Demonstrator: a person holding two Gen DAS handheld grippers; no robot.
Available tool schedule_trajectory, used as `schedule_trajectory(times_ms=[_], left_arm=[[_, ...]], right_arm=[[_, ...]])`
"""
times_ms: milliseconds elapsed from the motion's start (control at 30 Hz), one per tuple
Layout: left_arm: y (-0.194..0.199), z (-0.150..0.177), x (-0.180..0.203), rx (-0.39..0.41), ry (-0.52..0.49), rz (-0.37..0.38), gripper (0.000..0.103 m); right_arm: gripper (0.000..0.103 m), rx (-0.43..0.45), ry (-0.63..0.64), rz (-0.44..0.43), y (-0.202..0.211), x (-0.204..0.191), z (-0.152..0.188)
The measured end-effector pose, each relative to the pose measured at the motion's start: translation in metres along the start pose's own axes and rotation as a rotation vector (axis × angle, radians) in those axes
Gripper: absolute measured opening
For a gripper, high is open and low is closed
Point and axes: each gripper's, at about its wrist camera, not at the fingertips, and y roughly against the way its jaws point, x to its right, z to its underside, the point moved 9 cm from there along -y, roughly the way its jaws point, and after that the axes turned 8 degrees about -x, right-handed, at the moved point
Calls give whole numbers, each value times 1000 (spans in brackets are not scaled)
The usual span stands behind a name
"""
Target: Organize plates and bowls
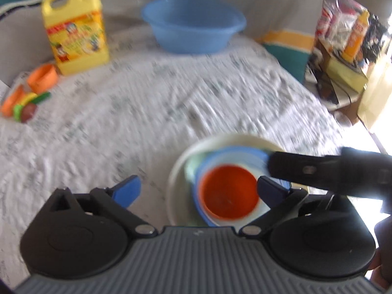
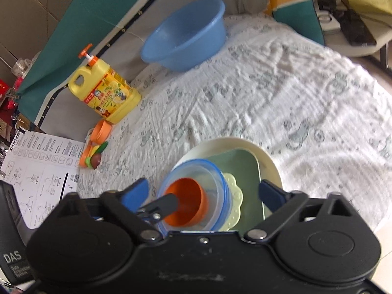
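Note:
A stack stands on the white printed cloth: a white round plate (image 2: 269, 156) at the bottom, then a green square plate (image 2: 245, 171), a pale yellow scalloped plate (image 2: 235, 196), a clear blue-rimmed bowl (image 2: 218, 171), and an orange cup (image 2: 188, 203) inside the bowl. My right gripper (image 2: 203, 193) hovers open above the stack, its blue pads on either side of the bowl and clear of it. My left gripper (image 1: 199, 191) is open too, one pad beside the orange cup (image 1: 227, 193), the other over bare cloth. One black finger (image 2: 161, 205) of the left gripper overlaps the cup.
At the back stand a blue basin (image 2: 186, 36) and a yellow pump jug (image 2: 105, 93). A second orange cup (image 2: 100, 129) and toy food (image 2: 94, 156) lie at the left by a printed sheet (image 2: 36, 166). A cluttered side table (image 1: 343, 49) stands right.

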Motion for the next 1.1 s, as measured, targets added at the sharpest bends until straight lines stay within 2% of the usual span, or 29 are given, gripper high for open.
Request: schedule_trajectory(times_ms=[333,467,633,800,933,1100], left_arm=[[32,4,-36,72,45,25,103],[53,11,-43,152,28,43,103],[76,19,-53,223,18,21,103],[82,33,-62,226,25,34,103],[79,47,-66,208,9,-10,103],[72,59,-67,179,10,-27,103]], right_arm=[[103,56,44,58,23,-6,-1],[103,88,102,79,31,-13,5],[103,133,204,109,43,-20,18],[103,113,250,148,43,-17,35],[103,88,260,159,41,-13,51],[103,68,259,173,35,-10,68]])
